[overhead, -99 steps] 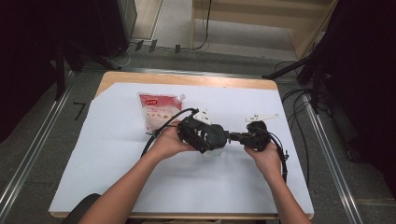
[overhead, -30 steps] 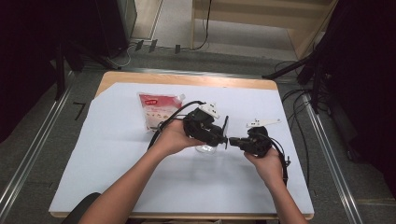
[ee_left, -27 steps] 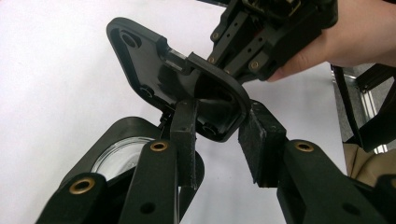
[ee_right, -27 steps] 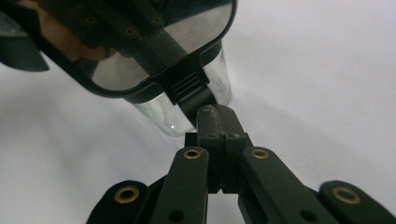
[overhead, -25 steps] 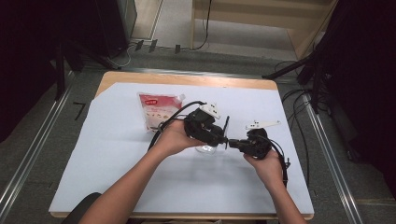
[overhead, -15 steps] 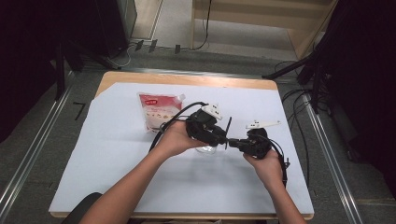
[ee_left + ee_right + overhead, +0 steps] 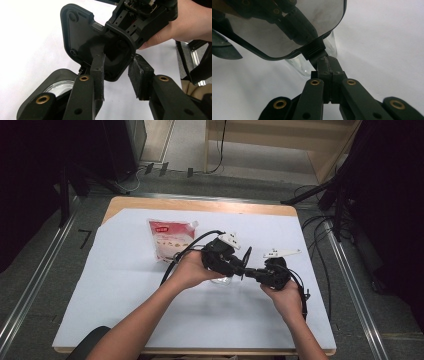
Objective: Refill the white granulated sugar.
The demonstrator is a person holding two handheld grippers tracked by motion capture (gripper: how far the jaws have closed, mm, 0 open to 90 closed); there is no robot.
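Right claw (image 7: 329, 65) clenched on a mirror's (image 7: 274, 32) black tab; left claw (image 7: 116, 75) released, straddling its back.

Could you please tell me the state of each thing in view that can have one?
Black-framed rounded-rectangle mirror: held off the table by its black tab.
Right gripper: shut on the mirror's tab.
Left gripper: jaws either side of the mirror's corner; whether they press is unclear.
Clear glass: standing on the table beneath the mirror.
White and red plastic pouch: lying flat, untouched.
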